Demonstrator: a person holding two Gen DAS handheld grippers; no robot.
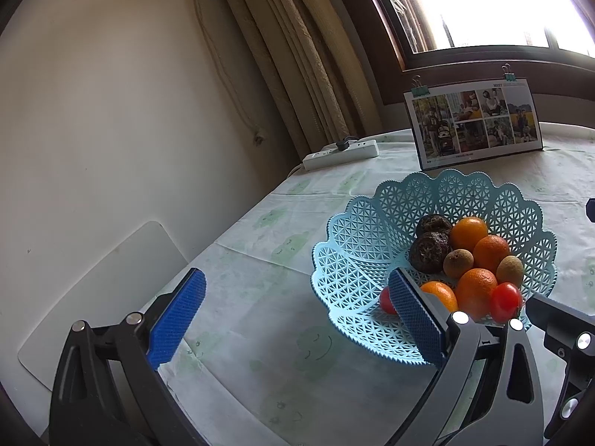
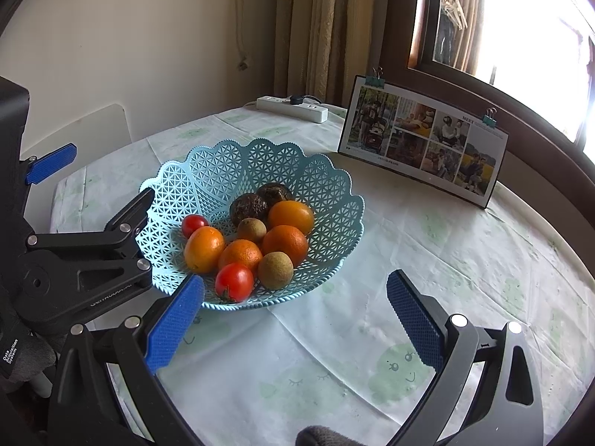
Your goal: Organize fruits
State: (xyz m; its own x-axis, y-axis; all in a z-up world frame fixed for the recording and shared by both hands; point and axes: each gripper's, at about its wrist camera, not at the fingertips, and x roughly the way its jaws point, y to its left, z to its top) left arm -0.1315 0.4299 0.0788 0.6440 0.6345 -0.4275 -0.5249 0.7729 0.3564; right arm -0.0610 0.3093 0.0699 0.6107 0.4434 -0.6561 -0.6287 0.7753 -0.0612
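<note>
Blue lattice basket (image 2: 208,171) sits on the table (image 2: 427,260) — oranges (image 2: 286,242), tomatoes (image 2: 234,281), kiwis (image 2: 275,270) and two dark fruits (image 2: 248,206) all lie inside it. Left gripper (image 1: 297,316) is spread wide beside the basket's near rim, gripping nothing. Right gripper (image 2: 295,319) is spread too — empty, just in front of the basket.

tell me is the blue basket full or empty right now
Partly full. The blue basket holds oranges, tomatoes, brown fruits and dark wrinkled ones, clustered low; its upper walls stay bare.
</note>
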